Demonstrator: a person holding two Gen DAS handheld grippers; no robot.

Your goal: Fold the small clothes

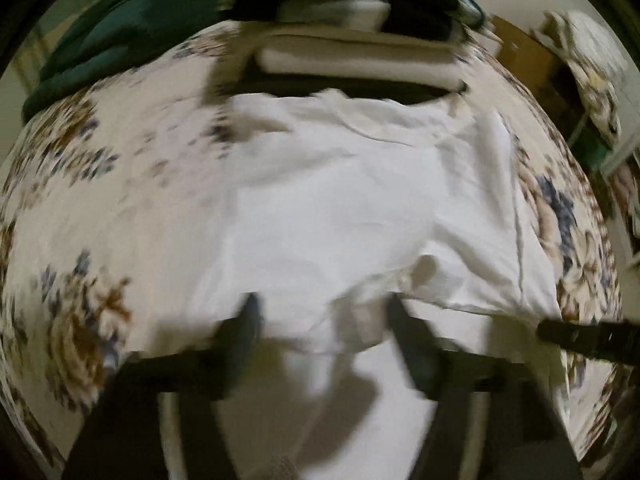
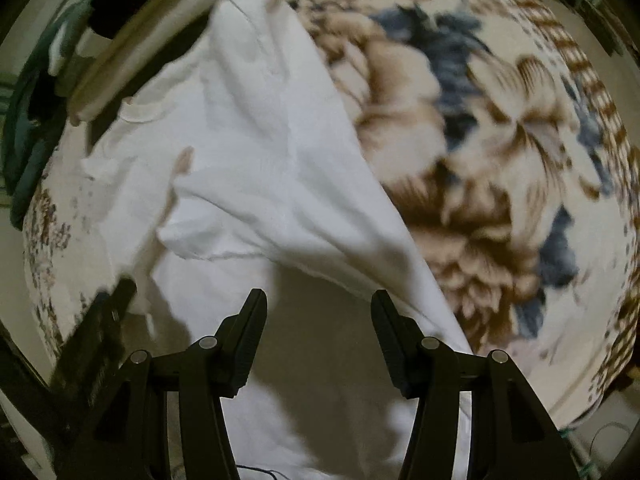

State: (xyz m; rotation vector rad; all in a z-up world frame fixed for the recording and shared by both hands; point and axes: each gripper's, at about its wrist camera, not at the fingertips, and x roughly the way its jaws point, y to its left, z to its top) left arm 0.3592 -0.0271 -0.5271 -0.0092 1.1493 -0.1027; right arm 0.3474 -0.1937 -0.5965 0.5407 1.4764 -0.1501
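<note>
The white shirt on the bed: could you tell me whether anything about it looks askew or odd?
Yes: the white shirt is unevenly folded, its hem flap lying crooked across the body on the floral blanket.

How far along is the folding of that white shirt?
Early. Folded cream cloths already sit stacked at the back. The white shirt lies on the floral blanket, one part doubled over. Both tongs, left and right, are open and hold nothing. Most folds remain.
</note>
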